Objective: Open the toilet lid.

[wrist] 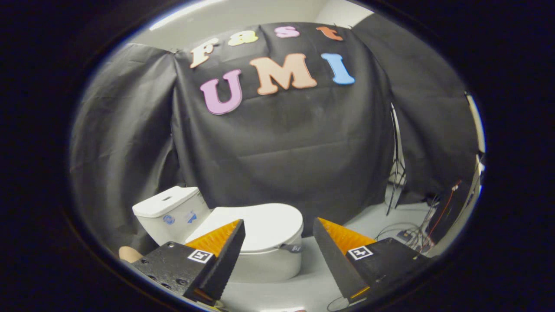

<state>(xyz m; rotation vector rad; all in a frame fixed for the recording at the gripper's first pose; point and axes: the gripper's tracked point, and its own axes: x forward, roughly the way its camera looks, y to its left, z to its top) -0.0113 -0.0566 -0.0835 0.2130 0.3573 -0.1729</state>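
Lid down, my gripper spread apart before the toilet.
Stiff, slippery, hinged by the tank; I'd lift its front rim.

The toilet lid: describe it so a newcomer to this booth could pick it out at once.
Find the black cloth wall; a white toilet stands on the floor at its foot. The toilet lid is the flat, rounded white slab lying shut on the bowl, beyond the open gripper. Unlike the boxy tank behind it, it is low, smooth and oval, with a small dark tab at its front edge.
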